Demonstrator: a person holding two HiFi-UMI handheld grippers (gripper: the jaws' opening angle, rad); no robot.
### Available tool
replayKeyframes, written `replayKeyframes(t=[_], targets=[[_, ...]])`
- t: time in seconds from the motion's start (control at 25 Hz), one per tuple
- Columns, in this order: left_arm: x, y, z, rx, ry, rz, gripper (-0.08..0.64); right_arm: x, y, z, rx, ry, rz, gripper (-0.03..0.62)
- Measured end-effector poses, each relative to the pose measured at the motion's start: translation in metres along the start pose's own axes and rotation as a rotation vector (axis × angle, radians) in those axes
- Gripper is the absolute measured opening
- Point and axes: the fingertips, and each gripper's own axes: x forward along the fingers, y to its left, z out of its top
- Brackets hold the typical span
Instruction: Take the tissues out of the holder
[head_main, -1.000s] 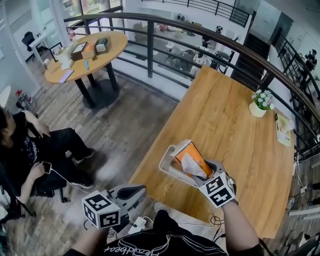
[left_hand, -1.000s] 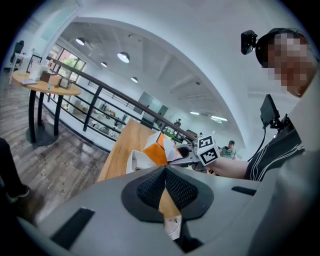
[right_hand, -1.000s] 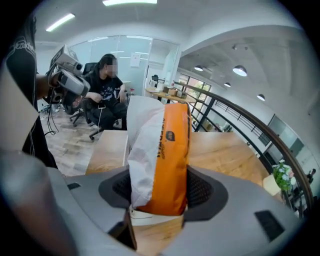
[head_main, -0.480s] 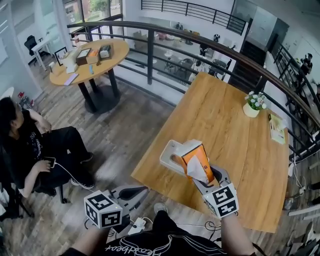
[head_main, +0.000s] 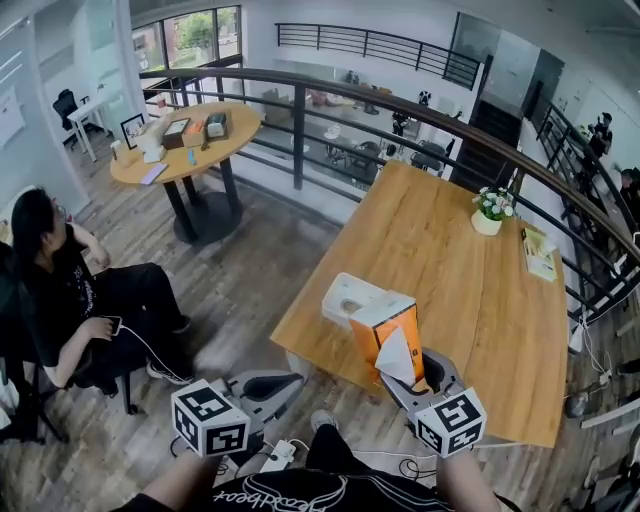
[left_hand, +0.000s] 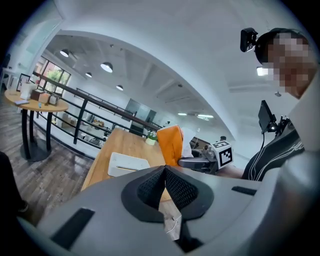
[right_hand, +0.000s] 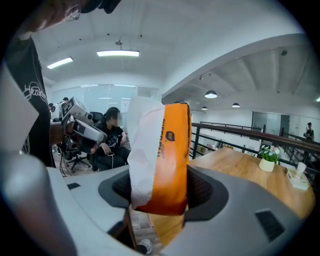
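Two tools sit lowest in the head view, nearest the person. The left tool (head_main: 288, 381) hangs off the near-left side of the wooden surface (head_main: 450, 240), over the plank floor (head_main: 240, 260). In its own view the dark pads (left_hand: 150, 185) meet at their tips with nothing between them.

The right tool (head_main: 402, 372) is clamped on the lower end of the orange tissue pack (head_main: 385, 328), one pad on each side. The pack's long axis stands upright, its free end pointing up and leaning slightly away from the person. A white tissue (head_main: 397, 358) sticks out of the face turned toward the person and droops down. The pack is lifted clear of the holder, above the near edge of the surface.

Just behind it and to the left, the white holder (head_main: 345, 298) lies flat on the surface near the corner, its oval opening facing up. Farther along, toward the right edge, stand a small pot of flowers (head_main: 489, 210) and a flat booklet-like thing (head_main: 540, 262). Off to the left a seated person (head_main: 70, 290) is dressed in black. Beyond them, beside the dark railing (head_main: 300, 95), a second, round surface (head_main: 190, 140) carries a few boxes.
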Motion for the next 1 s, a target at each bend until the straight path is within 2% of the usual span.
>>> replayKeyframes(t=[0.2, 0.36, 0.56, 0.68, 1.0], targets=[[-0.012, -0.028, -0.012, 0.029, -0.016, -0.019, 0.014, -0.040, 0.029, -0.001, 0.025, -0.053, 0.011, 0.267], [-0.015, -0.054, -0.021, 0.040, -0.026, -0.049, 0.014, -0.067, 0.051, -0.012, 0.029, -0.054, 0.013, 0.268], [-0.015, -0.082, -0.032, 0.068, -0.019, -0.085, 0.014, -0.098, 0.071, -0.019, 0.121, -0.085, 0.019, 0.268], [-0.015, -0.097, -0.034, 0.079, -0.017, -0.098, 0.014, -0.113, 0.078, -0.020, 0.133, -0.094, 0.023, 0.268], [-0.017, -0.137, -0.035, 0.112, -0.042, -0.074, 0.014, -0.153, 0.083, -0.021, 0.161, -0.131, 0.056, 0.268]])
